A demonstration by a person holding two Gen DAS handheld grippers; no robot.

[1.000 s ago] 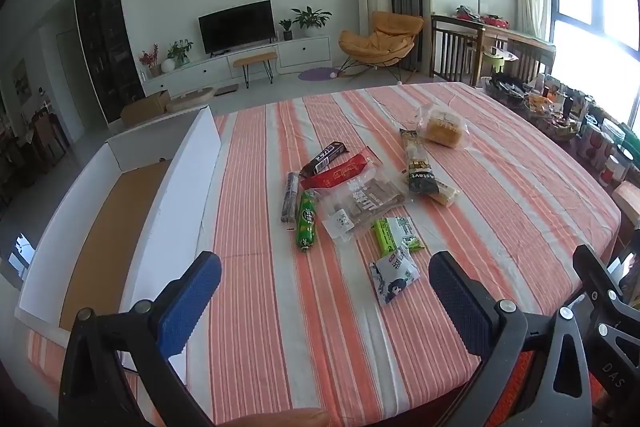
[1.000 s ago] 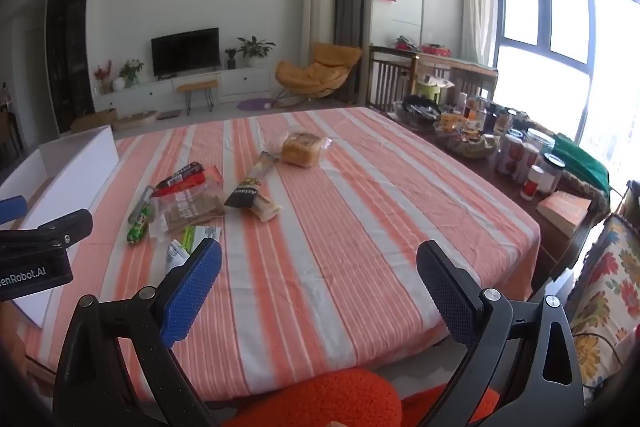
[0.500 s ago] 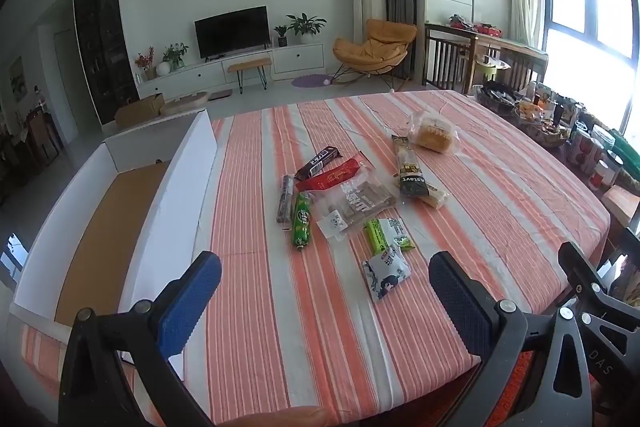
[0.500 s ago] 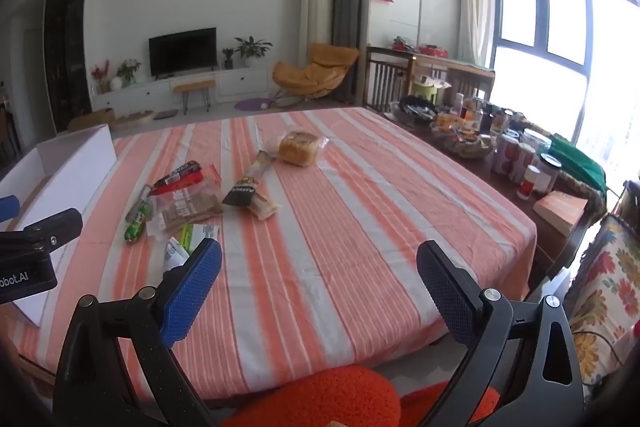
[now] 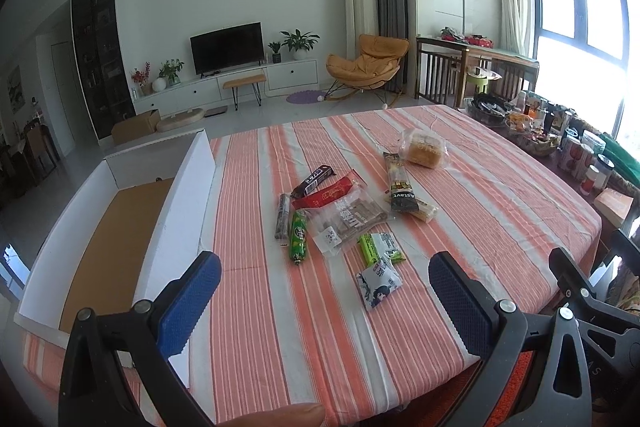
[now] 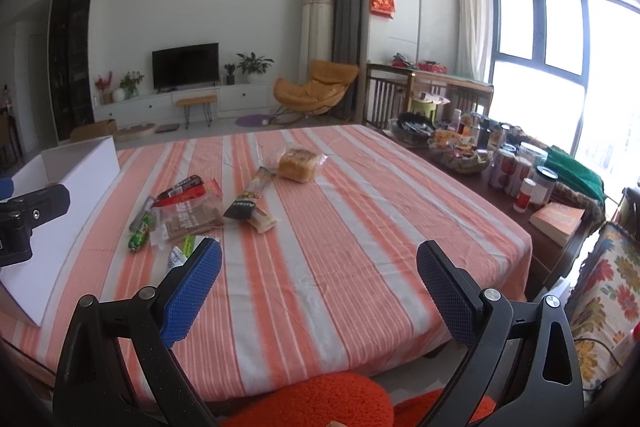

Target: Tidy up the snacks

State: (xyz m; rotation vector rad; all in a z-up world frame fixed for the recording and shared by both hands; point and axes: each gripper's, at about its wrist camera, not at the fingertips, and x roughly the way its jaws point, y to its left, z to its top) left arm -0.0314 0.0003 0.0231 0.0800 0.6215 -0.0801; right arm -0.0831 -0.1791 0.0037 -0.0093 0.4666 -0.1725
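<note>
Striped orange-and-white cloth covers the table [image 5: 500,211], and over its near edge the left gripper [image 5: 324,291] hangs with its blue pads spread wide and nothing between them; the right gripper [image 6: 318,279] is just as wide and just as empty. Closest to the left gripper lies a small blue-and-white pouch [image 5: 378,285], and just beyond it a green-and-white packet [image 5: 378,247]. Both look light, soft and crinkly, likely to slide on the cloth, so a pinch across the short width near the middle seems safer than one on a sealed end. Further on, a green sausage stick [image 5: 298,237] lies beside a clear bag of wafers [image 5: 348,217]; the stick is firmer and should take a grip across its body, while the wafers probably crush under pressure. Behind them sit a red packet [image 5: 330,193], a dark bar [image 5: 314,179] and a long dark-ended packet [image 5: 400,187]. Farthest is a wrapped bread [image 5: 424,149], soft and easily squashed. To the left stands the open white box [image 5: 184,195], seemingly empty, though its near end is hidden.
</note>
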